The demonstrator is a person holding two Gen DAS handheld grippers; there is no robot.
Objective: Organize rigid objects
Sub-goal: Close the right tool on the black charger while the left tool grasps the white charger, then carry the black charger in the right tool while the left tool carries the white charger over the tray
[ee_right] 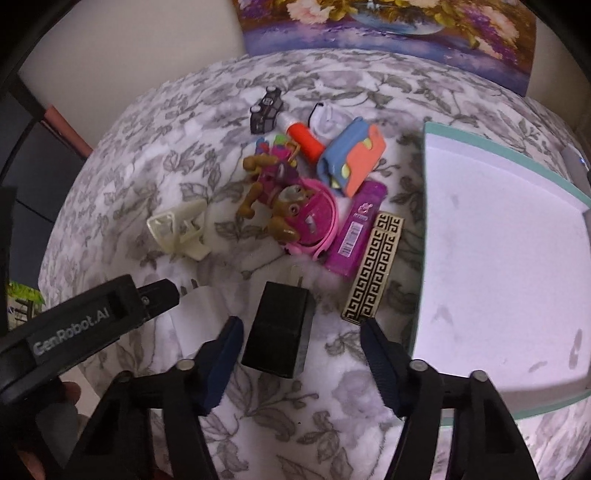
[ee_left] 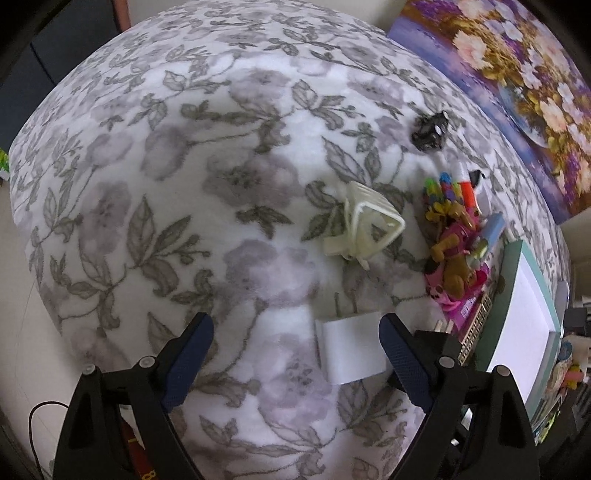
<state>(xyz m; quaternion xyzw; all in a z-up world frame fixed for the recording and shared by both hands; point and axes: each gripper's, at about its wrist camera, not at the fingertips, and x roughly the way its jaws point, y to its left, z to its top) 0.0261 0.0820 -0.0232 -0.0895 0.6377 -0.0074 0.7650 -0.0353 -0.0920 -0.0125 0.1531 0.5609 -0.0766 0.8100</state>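
Note:
My left gripper point(ee_left: 295, 339) is open, and a white plug adapter point(ee_left: 351, 349) lies on the floral blanket between its fingers, nearer the right one. My right gripper point(ee_right: 301, 345) is open around a black plug adapter point(ee_right: 282, 330) lying on the blanket. A cream plastic clip point(ee_left: 364, 225) lies farther out; it also shows in the right wrist view point(ee_right: 181, 230). A pile of toys lies beyond: a brown and pink dog figure point(ee_right: 284, 206), a purple lighter point(ee_right: 356, 230), a black and gold patterned bar point(ee_right: 373, 266), a blue and orange case point(ee_right: 351, 158), an orange-capped marker point(ee_right: 304, 142), a black toy car point(ee_right: 266, 109).
A white box with a teal rim point(ee_right: 495, 236) stands to the right of the pile. A flower painting point(ee_right: 388, 26) leans at the back wall. The left gripper's body point(ee_right: 92, 325) reaches in from the left in the right wrist view.

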